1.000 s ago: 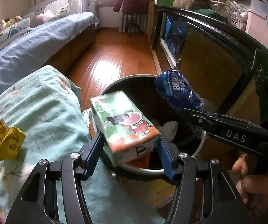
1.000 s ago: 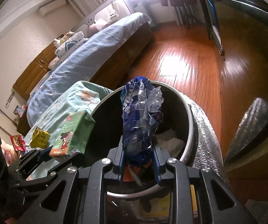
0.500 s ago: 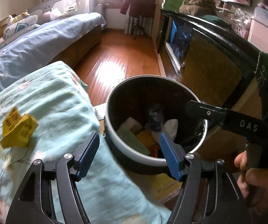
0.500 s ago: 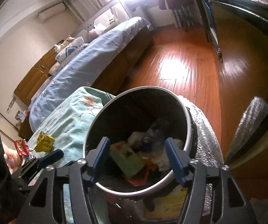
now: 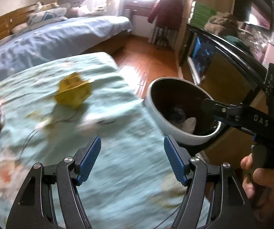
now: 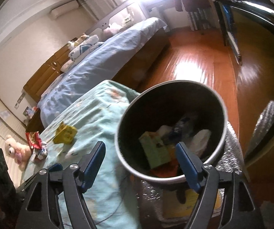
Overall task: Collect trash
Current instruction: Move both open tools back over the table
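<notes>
Both sets of my fingers are spread wide with nothing between them. My left gripper (image 5: 132,158) hangs over the pale green bedspread (image 5: 118,171); my right gripper (image 6: 139,164) is over the near rim of the trash bin (image 6: 225,114), which stands just beside the bedspread's right edge.

Trash in the bin: a green carton (image 6: 156,150), a dark crumpled wrapper (image 6: 184,126), white tissue (image 6: 201,136), something orange beneath.

Trash not yet collected: a yellow crumpled wrapper (image 5: 72,93) out on the bedspread, well apart from the bin, and a red snack packet (image 6: 33,138) toward the far left edge, near a small plush bear (image 6: 16,150).

Judgement: yellow wrapper is the likely next pick for the left.

Risks:
- Left view is heavily smeared. If I close on the wrapper while sweeping this fast, I could miss it or knock it away.
- The cloth is soft and wrinkled. Coming down too deep would pinch fabric with the wrapper and drag the cover.
- The wrapper looks light and springy; a shallow pinch on one corner may let it slip out over the floor before reaching the bin.
- The two grippers sit close near the bin; crossing paths could bump them.
</notes>
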{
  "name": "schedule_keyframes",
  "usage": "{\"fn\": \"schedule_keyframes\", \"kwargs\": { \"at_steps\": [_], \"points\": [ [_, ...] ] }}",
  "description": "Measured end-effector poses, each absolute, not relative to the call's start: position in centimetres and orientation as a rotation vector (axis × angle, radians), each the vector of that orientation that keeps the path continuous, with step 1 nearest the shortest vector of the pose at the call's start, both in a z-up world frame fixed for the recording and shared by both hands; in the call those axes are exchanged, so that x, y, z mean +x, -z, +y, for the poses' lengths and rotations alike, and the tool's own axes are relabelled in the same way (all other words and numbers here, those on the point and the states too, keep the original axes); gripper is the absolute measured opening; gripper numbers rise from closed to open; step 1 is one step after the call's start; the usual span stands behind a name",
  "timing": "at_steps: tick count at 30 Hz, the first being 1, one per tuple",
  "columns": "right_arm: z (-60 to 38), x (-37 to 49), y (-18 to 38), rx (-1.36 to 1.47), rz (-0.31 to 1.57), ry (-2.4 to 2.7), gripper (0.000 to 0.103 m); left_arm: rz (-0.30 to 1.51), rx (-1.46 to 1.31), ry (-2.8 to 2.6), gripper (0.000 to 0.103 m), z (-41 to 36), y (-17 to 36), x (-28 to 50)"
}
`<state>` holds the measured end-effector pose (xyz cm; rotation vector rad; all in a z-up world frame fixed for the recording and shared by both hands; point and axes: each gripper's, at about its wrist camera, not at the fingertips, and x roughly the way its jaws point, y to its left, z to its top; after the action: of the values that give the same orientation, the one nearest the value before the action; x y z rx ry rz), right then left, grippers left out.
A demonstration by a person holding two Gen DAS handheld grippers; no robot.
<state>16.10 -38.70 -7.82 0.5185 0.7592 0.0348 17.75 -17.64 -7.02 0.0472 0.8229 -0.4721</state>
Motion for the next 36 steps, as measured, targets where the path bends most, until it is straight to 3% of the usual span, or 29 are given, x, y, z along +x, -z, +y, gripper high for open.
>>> {"fn": "schedule_keyframes", "kwargs": {
  "at_steps": [3, 7, 24, 36],
  "points": [
    [-37.0, 16.1, 7.6, 0.509, 0.76, -0.062, 0.083, 0.824, 0.023, 0.433, 0.07, -15.6, 7.2, 17.4],
    [-34.5, 16.4, 7.5, 0.499, 0.772, -0.112, 0.096, 0.83, -0.02, 0.376, 0.07, -12.3, 7.6, 17.1],
    [-25.1, 18.8, 7.7, 0.411, 0.845, -0.239, 0.1, 0.821, -0.145, 0.184, 0.071, -1.9, 8.1, 17.1],
    [-22.3, 21.4, 8.5, 0.402, 0.849, -0.257, 0.1, 0.845, -0.203, 0.125, 0.072, 1.0, 8.8, 19.5]
  ]
}}
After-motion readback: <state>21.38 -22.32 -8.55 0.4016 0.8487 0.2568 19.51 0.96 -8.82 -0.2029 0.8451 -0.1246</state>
